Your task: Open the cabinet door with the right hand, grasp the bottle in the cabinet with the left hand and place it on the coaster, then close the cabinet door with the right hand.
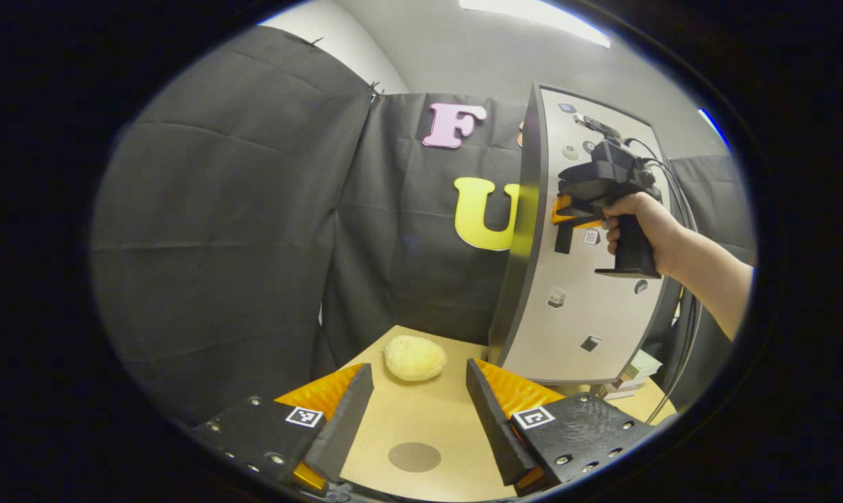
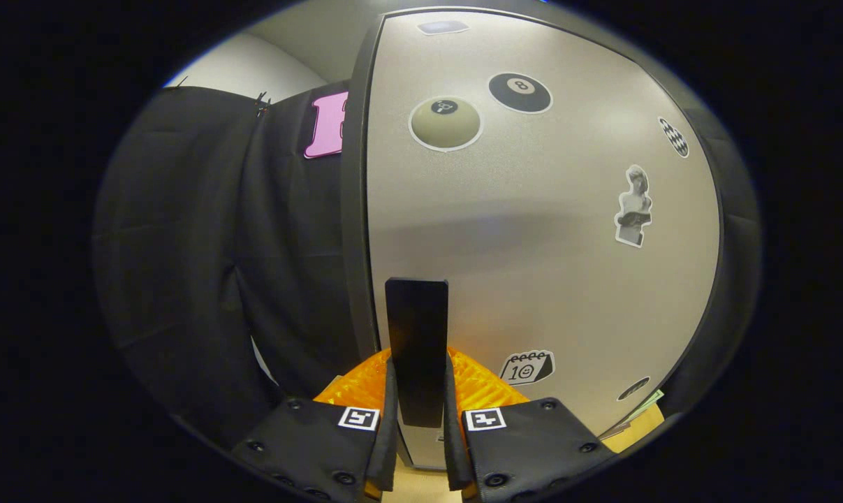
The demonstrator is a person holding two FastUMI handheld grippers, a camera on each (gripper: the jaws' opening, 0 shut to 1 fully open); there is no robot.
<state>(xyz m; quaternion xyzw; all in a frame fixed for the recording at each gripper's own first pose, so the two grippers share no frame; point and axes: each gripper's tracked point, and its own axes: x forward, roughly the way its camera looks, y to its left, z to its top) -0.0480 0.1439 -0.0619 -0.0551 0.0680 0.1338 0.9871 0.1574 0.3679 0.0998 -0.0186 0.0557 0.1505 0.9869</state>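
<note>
Right gripper (image 2: 418, 419) pinched tight on the one door handle (image 2: 416, 335) of the cabinet door (image 2: 533, 230), left gripper (image 1: 414, 419) spread wide over the table (image 1: 421, 419), one coaster (image 1: 414, 457), one yellowish lump (image 1: 414, 358), bottle's whereabouts anyone's guess.

A staged recording booth, not a lived-in home: black cloth (image 1: 239, 209) hangs as walls on every side, a plain pale wall and a ceiling light strip (image 1: 533, 17) show above it, and a small sticker-covered cabinet (image 2: 533, 230) stands on a light wooden table (image 1: 421, 419) with a potato (image 1: 414, 358) and a round coaster (image 1: 414, 457).
</note>
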